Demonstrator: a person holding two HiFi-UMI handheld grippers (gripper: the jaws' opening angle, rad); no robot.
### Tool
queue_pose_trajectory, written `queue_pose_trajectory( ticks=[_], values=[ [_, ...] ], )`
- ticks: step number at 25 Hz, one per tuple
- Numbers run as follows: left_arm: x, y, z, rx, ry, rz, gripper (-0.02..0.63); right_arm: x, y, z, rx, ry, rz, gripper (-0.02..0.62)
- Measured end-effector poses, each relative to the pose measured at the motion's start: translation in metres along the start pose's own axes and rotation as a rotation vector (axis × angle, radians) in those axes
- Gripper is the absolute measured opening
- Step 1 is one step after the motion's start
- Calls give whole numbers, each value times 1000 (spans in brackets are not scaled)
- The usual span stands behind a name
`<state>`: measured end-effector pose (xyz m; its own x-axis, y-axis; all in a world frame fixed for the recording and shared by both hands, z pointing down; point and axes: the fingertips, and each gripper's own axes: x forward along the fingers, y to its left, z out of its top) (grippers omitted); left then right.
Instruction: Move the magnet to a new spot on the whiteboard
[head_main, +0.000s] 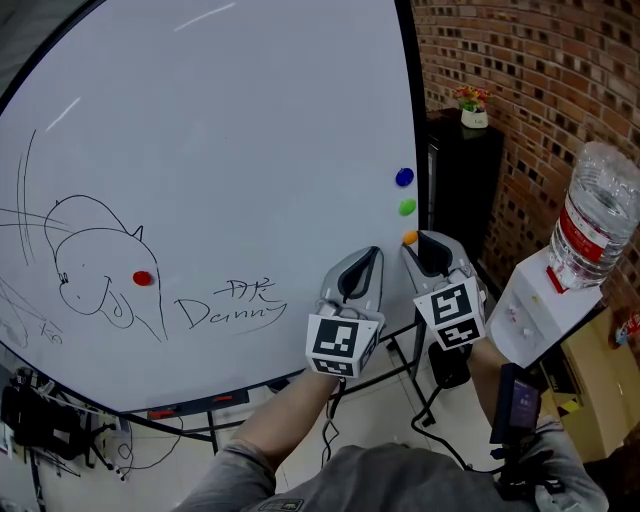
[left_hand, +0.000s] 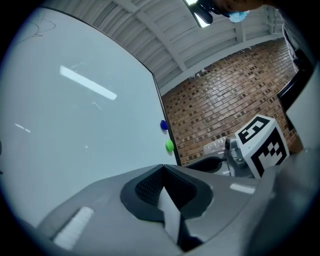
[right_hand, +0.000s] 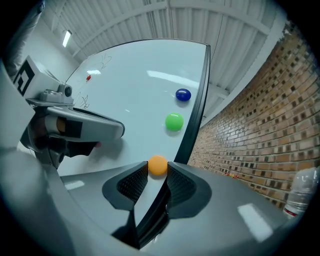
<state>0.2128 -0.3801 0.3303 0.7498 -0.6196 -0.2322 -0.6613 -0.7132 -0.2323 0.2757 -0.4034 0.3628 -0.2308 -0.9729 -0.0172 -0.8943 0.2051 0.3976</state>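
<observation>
A whiteboard (head_main: 230, 150) stands in front of me, with an orange magnet (head_main: 410, 238) at its right edge below a green magnet (head_main: 407, 207) and a blue magnet (head_main: 404, 177). My right gripper (head_main: 420, 240) points at the board, its fingertips closed on either side of the orange magnet (right_hand: 158, 165), which rests against the board. My left gripper (head_main: 372, 252) hovers just left of it, shut and empty, its tips close to the board (left_hand: 163, 166). A red magnet (head_main: 143, 278) sits far left on a marker drawing.
The board's black frame (head_main: 412, 120) runs just right of the magnets. Beyond it is a brick wall (head_main: 540, 70), a black cabinet (head_main: 465, 180) with a small flower pot (head_main: 472, 105), and a water dispenser with a bottle (head_main: 597, 215). Cables lie under the board (head_main: 60, 430).
</observation>
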Motion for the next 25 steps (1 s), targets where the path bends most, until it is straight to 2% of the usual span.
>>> queue_pose_trajectory(
  ticks=[6, 11, 18, 25],
  values=[
    [-7, 5, 3, 0, -5, 8, 2, -3, 0, 3, -31, 8, -42, 139],
    [-22, 15, 9, 0, -15, 17, 2, -10, 14, 27, -69, -37, -58, 137],
    [-66, 44, 21, 6, -20, 54, 2, -8, 65, 69, -88, -95, -14, 95],
    [-129, 99, 38, 38, -14, 151, 2, 1, 139, 128, -112, -184, 71, 42]
  ],
)
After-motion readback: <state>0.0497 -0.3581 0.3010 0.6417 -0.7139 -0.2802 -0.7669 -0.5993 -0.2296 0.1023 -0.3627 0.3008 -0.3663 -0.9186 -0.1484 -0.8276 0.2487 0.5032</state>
